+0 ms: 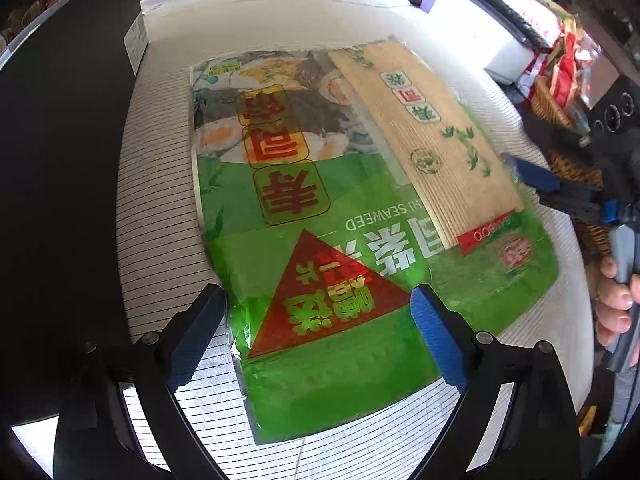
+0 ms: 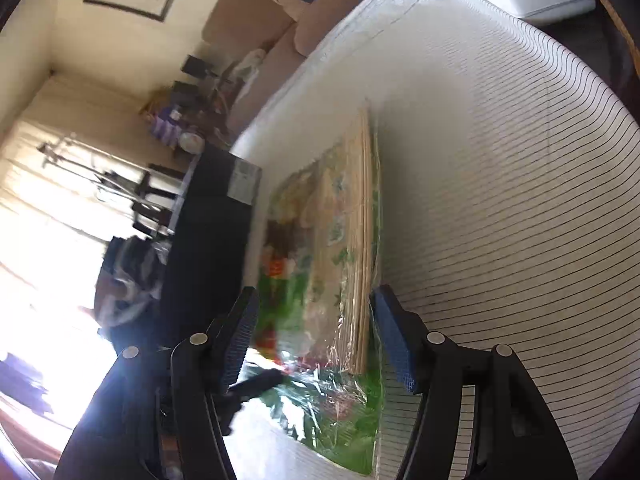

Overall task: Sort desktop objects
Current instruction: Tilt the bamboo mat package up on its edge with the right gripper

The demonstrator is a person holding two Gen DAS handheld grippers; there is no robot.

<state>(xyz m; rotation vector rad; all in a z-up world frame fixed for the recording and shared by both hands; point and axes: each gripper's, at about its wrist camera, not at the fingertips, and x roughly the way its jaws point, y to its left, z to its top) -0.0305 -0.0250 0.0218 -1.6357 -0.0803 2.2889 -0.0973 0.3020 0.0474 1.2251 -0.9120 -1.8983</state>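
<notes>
A green sushi seaweed package [image 1: 320, 208] lies flat on the striped tablecloth [image 1: 160, 200], with a bamboo rolling mat [image 1: 436, 136] sealed under its clear front. My left gripper [image 1: 316, 320] hangs over the package's near end, open wide, its pads clear of the plastic. My right gripper [image 1: 548, 190] comes in from the right side, one blue pad over the package's right edge. In the right wrist view, rolled and blurred, the package [image 2: 320, 400] and mat [image 2: 358, 240] show edge-on between the fingers of the right gripper [image 2: 316, 304], which stands open.
A tall black box [image 1: 60, 160] stands on the table's left side. A white box [image 1: 480, 28] and a wicker basket [image 1: 552, 108] of red snack packs crowd the back right. A person's hand [image 1: 612, 300] holds the right gripper's handle.
</notes>
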